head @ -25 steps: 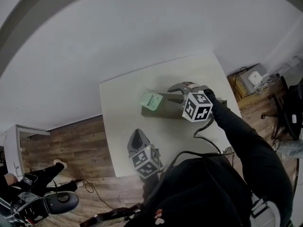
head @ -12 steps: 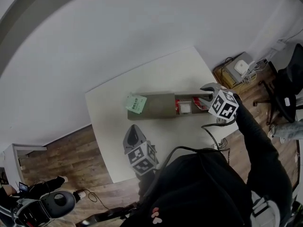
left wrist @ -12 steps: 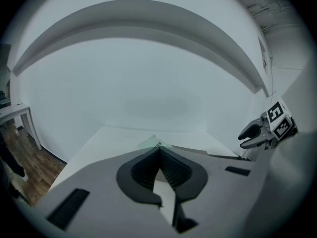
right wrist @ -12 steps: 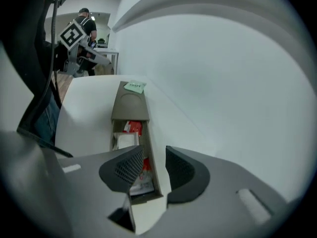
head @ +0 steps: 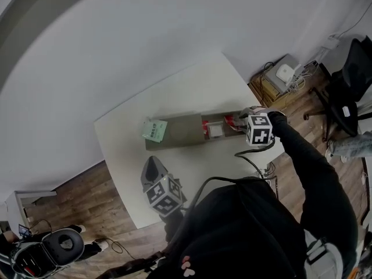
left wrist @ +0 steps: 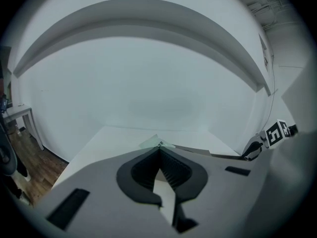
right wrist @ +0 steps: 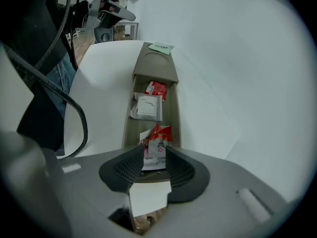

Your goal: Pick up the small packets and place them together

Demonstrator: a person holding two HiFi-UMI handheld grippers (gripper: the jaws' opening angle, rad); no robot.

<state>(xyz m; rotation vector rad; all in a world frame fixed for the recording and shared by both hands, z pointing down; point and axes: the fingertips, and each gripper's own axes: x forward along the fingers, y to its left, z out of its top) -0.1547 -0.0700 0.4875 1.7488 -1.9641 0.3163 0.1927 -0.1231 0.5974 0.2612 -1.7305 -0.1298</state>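
Observation:
A long grey-brown tray [head: 185,136] lies on the white table [head: 128,150]. A green packet [head: 154,130] [right wrist: 161,47] rests on its left end. Further right lie a red packet [right wrist: 156,89] and a white packet [right wrist: 147,106] [head: 215,131]. My right gripper [head: 239,121] [right wrist: 155,150] is low over the tray's right end and open, with a red-and-white packet [right wrist: 156,144] lying between its jaws. My left gripper [head: 152,167] [left wrist: 159,151] hovers near the table's front edge, shut and empty, pointing towards the green packet [left wrist: 157,144].
The table stands against a white wall. A black cable [head: 251,163] hangs from the right gripper. To the right on the wooden floor are a low cabinet with a white device [head: 285,73] and a black chair [head: 351,77]. A round machine [head: 58,246] sits at bottom left.
My right gripper has travelled right along the tray, from beside the green packet to the red-and-white packet at the far end. The left gripper has barely moved.

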